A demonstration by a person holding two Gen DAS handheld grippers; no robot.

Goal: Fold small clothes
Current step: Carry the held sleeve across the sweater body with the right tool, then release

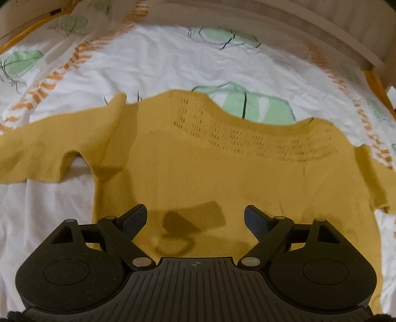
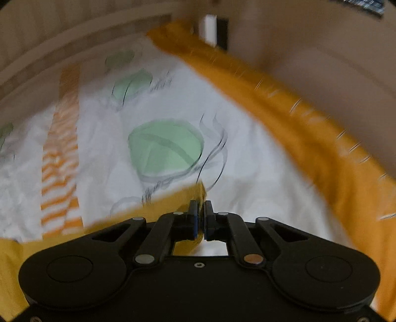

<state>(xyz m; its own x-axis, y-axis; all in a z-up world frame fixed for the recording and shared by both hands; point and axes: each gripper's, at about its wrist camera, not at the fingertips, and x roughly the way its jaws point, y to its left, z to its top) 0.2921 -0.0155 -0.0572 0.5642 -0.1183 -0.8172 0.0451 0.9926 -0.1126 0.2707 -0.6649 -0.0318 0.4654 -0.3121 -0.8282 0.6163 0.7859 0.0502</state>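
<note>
A mustard-yellow knit sweater (image 1: pixel 198 168) lies spread flat on the patterned bedsheet (image 1: pixel 148 62), sleeves out to both sides, neckline toward the far side. My left gripper (image 1: pixel 195 218) hovers open and empty over the sweater's lower body, casting a shadow on it. In the right wrist view, which is motion-blurred, my right gripper (image 2: pixel 201 215) is shut on an edge of the yellow sweater (image 2: pixel 173 200), with the fabric trailing off to the lower left.
The white sheet (image 2: pixel 247 185) has green leaf prints and orange striped bands. An orange blanket border (image 2: pixel 297 119) runs along the bed's right side. A wooden bed frame (image 1: pixel 272 22) curves along the far edge.
</note>
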